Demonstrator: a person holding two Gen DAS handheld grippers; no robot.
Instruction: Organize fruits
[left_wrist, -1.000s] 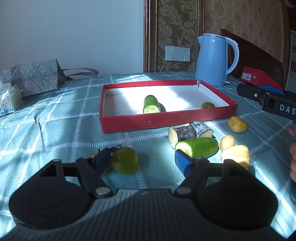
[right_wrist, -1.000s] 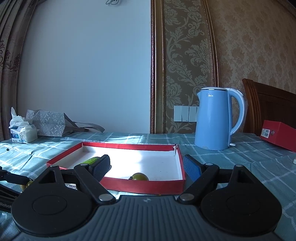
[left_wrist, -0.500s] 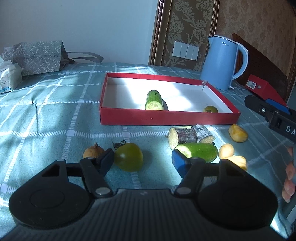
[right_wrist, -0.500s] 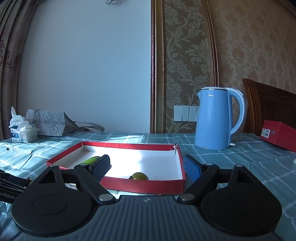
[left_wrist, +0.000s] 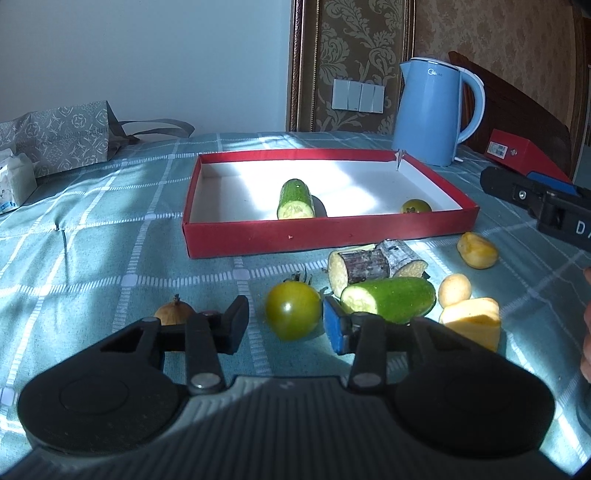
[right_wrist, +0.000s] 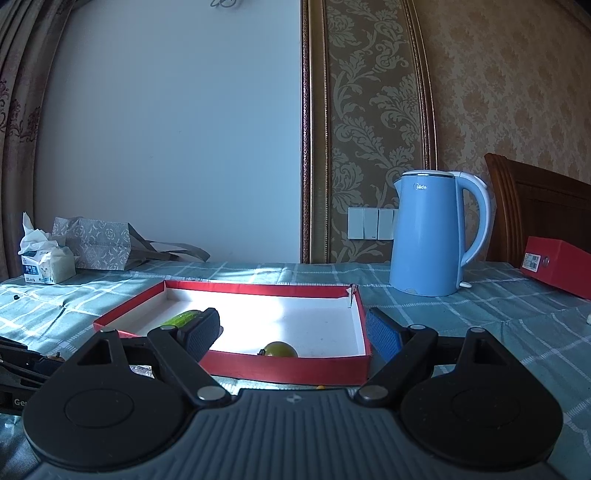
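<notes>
A red tray (left_wrist: 258, 242) with a white floor holds a cucumber piece (left_wrist: 295, 201) and a small green fruit (left_wrist: 415, 206). In front of it on the cloth lie a green tomato (left_wrist: 293, 309), a cucumber half (left_wrist: 388, 299), two bark-skinned pieces (left_wrist: 364, 264), several yellow pieces (left_wrist: 476, 249) and a small brown fruit (left_wrist: 173, 315). My left gripper (left_wrist: 286, 326) is open, its fingers either side of the green tomato, just short of it. My right gripper (right_wrist: 291, 332) is open and empty, hovering before the tray (right_wrist: 288, 367).
A blue kettle (left_wrist: 430, 110) stands behind the tray at the right, with a red box (left_wrist: 524, 155) further right. A patterned bag (left_wrist: 59, 136) and tissue pack (left_wrist: 14, 184) sit at the far left. The right gripper's body (left_wrist: 543, 206) juts in at the right.
My left gripper has shifted so the green tomato now sits between its open fingers, and the brown fruit shows to the left. The right gripper has stayed still.
</notes>
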